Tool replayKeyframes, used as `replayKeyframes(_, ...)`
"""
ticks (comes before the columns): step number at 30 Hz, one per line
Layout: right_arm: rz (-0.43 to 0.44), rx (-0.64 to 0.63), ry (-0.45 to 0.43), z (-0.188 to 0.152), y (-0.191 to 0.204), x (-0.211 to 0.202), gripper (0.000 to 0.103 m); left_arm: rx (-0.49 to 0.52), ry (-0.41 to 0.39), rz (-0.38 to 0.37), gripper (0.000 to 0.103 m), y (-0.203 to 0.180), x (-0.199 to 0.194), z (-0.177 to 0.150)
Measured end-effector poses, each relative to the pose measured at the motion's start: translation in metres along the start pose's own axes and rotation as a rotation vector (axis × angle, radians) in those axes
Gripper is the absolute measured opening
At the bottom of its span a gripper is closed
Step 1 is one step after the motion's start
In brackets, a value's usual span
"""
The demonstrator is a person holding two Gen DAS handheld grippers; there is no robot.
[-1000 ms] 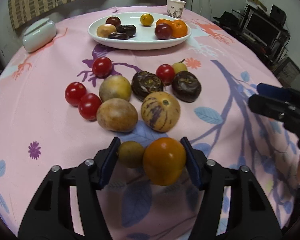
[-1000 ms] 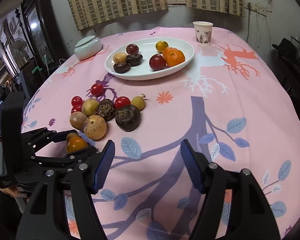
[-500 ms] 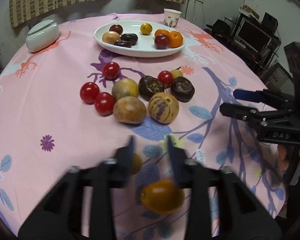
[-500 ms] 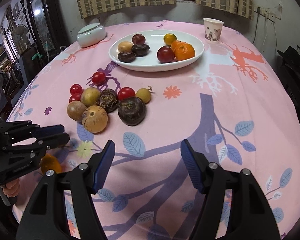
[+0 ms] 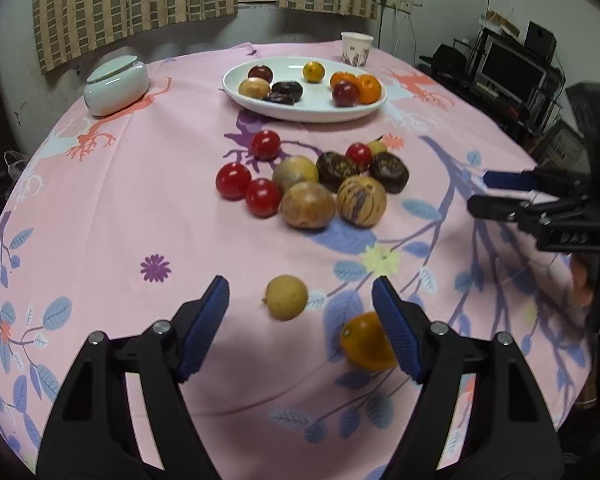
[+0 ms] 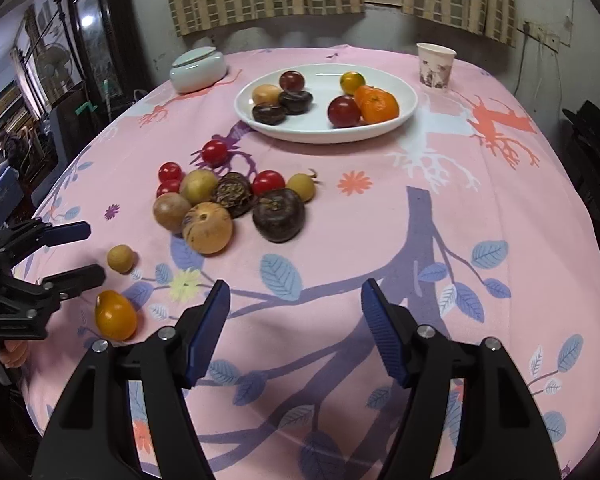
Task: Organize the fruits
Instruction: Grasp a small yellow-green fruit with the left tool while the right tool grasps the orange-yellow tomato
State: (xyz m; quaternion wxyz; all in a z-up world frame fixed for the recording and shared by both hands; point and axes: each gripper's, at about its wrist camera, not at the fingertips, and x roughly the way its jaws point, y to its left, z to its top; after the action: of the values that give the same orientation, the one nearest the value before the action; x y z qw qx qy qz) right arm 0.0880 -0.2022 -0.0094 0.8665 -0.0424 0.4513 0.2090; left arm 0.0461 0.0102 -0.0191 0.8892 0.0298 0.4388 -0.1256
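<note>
Table point(image 5: 112, 208) with pink cloth: most loose fruit is grouped mid-table as a cluster point(image 5: 312, 184), well short of the white plate point(image 5: 260, 106), which already holds several fruits. That layout is unchanged from a second ago.

Left gripper point(image 5: 300, 312): a second ago the orange fruit point(image 5: 366, 342) was clamped between its pads, with the small tan fruit point(image 5: 286, 297) just beside it. That hold has been lost. The jaws are now opening and nothing is gripped. The orange fruit is lying on the cloth beside the right-hand pad; contact cannot be judged. In the right wrist view it sits below the left gripper's fingers. The tan fruit is lying free on the cloth between the open jaws, clear of both pads.

Right gripper point(image 6: 296, 320): jaws held partly apart, unchanged, nothing between them, only bare cloth under it.

Reading: the pick is judged as failed or dropped, not a placement, since both fruits are near the table's front edge, far from the plate. A fresh grasp on the orange fruit is likely needed. Round fruit on cloth may roll toward the edge.
</note>
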Motion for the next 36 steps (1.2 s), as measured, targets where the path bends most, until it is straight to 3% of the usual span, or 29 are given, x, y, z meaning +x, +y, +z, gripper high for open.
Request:
replayKeyframes(6,0.001,-0.004,0.001,-0.002,0.006,-0.001,0.068,-0.046,0.014,-0.004,0.063,0.012,0.018,0.002)
replayKeyframes(9,0.009,-0.011,0.001,-0.003,0.010,-0.001,0.068,-0.084,0.090,-0.031,0.047,0.016,0.034,-0.001)
replayKeyframes(13,0.012,-0.026,0.003,-0.003,0.015,0.000,0.068,-0.090,0.066,-0.029,0.044,0.017,0.032,-0.008)
replayKeyframes(15,0.026,-0.037,0.002,-0.002,0.021,0.000,0.068,-0.076,0.061,0.035,0.028,0.015,0.032,-0.010)
replayKeyframes(29,0.143,-0.350,0.074,-0.028,0.115,0.022,0.069,-0.083,0.005,0.081,0.027,0.027,0.000,-0.009)
replayKeyframes(36,0.131,-0.365,0.091,-0.022,0.135,0.045,0.069,-0.142,0.016,0.101,0.027,0.046,-0.006,-0.016)
